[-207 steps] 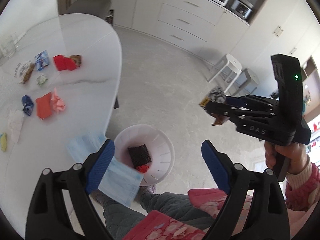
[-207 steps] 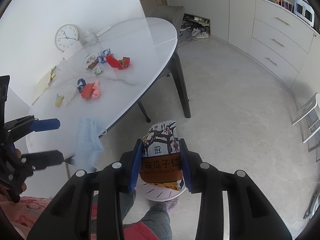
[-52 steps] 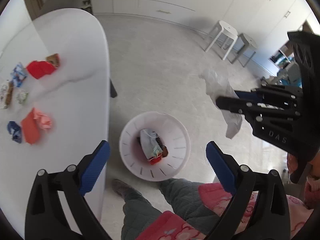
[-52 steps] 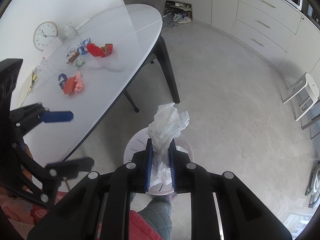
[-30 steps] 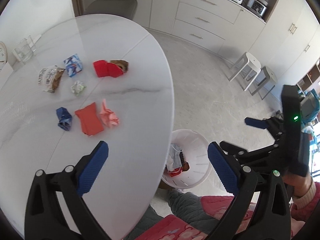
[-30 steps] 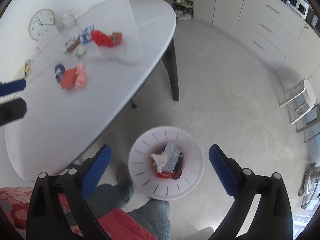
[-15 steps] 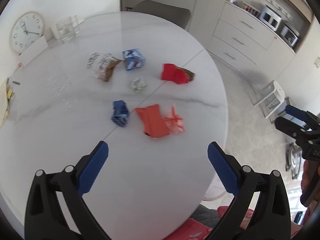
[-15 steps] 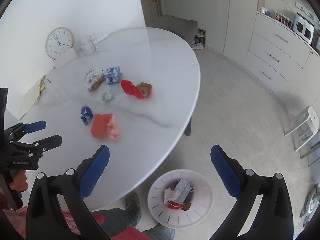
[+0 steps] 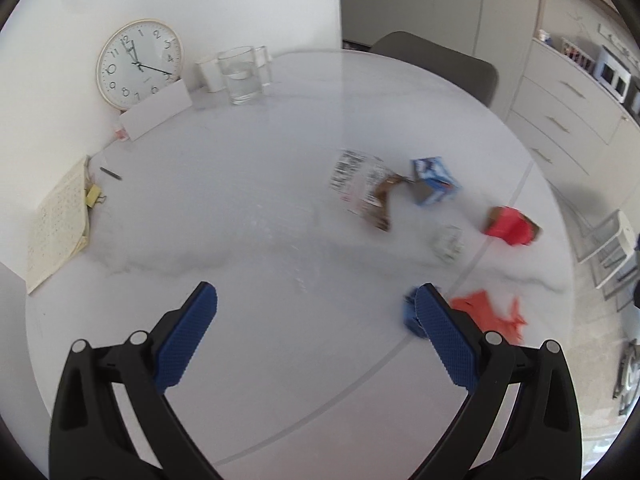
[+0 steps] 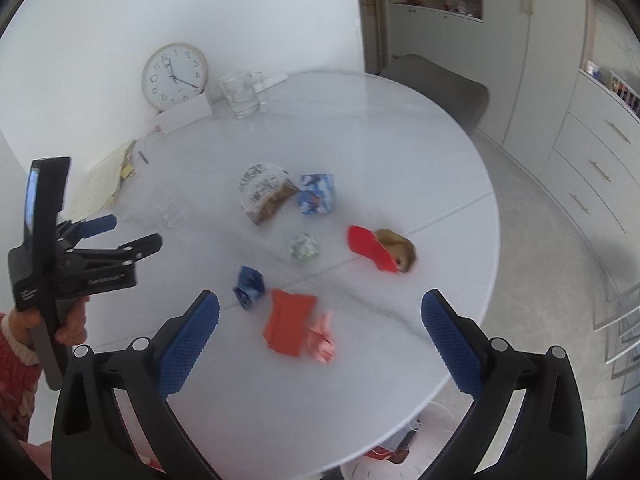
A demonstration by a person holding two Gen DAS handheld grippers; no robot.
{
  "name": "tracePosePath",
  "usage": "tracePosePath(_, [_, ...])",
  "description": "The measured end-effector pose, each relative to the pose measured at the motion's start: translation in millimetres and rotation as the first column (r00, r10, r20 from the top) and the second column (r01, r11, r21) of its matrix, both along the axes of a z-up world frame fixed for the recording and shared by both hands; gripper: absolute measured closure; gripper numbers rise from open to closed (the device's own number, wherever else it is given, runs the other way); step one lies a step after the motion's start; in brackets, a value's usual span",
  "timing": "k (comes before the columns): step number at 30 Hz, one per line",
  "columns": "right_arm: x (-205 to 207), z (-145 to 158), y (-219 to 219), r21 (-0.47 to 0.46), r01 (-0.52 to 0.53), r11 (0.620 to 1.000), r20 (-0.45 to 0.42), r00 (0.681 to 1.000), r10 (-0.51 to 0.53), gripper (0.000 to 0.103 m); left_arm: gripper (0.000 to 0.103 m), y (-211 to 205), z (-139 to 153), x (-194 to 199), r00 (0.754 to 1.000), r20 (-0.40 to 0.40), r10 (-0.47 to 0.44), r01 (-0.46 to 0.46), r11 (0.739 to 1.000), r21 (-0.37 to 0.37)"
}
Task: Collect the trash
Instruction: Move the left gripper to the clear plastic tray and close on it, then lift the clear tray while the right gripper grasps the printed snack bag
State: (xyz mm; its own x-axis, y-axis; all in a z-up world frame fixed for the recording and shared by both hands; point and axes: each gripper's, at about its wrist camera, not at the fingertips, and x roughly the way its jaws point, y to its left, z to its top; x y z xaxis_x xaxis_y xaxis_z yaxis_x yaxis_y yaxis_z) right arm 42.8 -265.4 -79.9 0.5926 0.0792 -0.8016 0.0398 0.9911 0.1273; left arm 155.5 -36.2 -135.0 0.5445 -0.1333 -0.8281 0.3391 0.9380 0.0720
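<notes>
— Where's the trash lying?

— Scattered on the white round surface (image 10: 400, 152). Just ahead of the right claw (image 10: 320, 334), between its blue pads, lie an orange-red wrapper (image 10: 289, 327) and a pink crumpled scrap (image 10: 322, 340) touching it. A blue crumpled wrapper (image 10: 248, 282) sits just beyond the claw's left pad; farther out are a small greenish paper ball (image 10: 304, 247), a red-and-brown packet (image 10: 380, 254), a blue-white carton (image 10: 317, 194) and a printed snack bag (image 10: 264, 192).

— And the claws themselves?

— Both spread wide, holding nothing. The left claw (image 9: 316, 334) hovers over bare surface, with the blue wrapper partly hidden behind its right pad. In the right view it points inward, gripped from below by a hand (image 10: 68, 326) in a red patterned sleeve (image 10: 16, 368).

— Beyond the trash?

— A clock (image 9: 139, 65), a glass (image 9: 240, 76) and a notepad (image 9: 56, 224) at the far edge.
</notes>
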Motion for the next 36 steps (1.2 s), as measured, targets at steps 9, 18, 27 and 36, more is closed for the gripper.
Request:
tracePosePath(9, [61.6,-12.9,37.1,-0.014,-0.017,1.000,-0.059,0.998,0.016,0.003,0.008,4.1,-46.4,58.9,0.997,-0.058,-0.054,0.056,0.998,0.027])
tracePosePath(18, [85.3,-24.7,45.8,-0.039,0.024,0.999,-0.112,0.993,-0.028,0.003,0.008,-0.2,-61.1,79.0,0.990,-0.067,-0.126,0.126,0.992,0.002])
tracePosePath(27, [93.1,-31.1,46.9,-0.053,0.034,0.998,-0.143,0.989,-0.041,0.003,0.042,-0.7,-63.7,85.8,0.983,-0.086,-0.164,0.160,0.986,-0.050])
tracePosePath(36, [91.6,-29.2,44.5,-0.045,0.024,0.999,-0.129,0.991,-0.029,0.003,0.044,4.5,-47.6,80.3,0.991,-0.037,-0.125,0.123,0.991,-0.042])
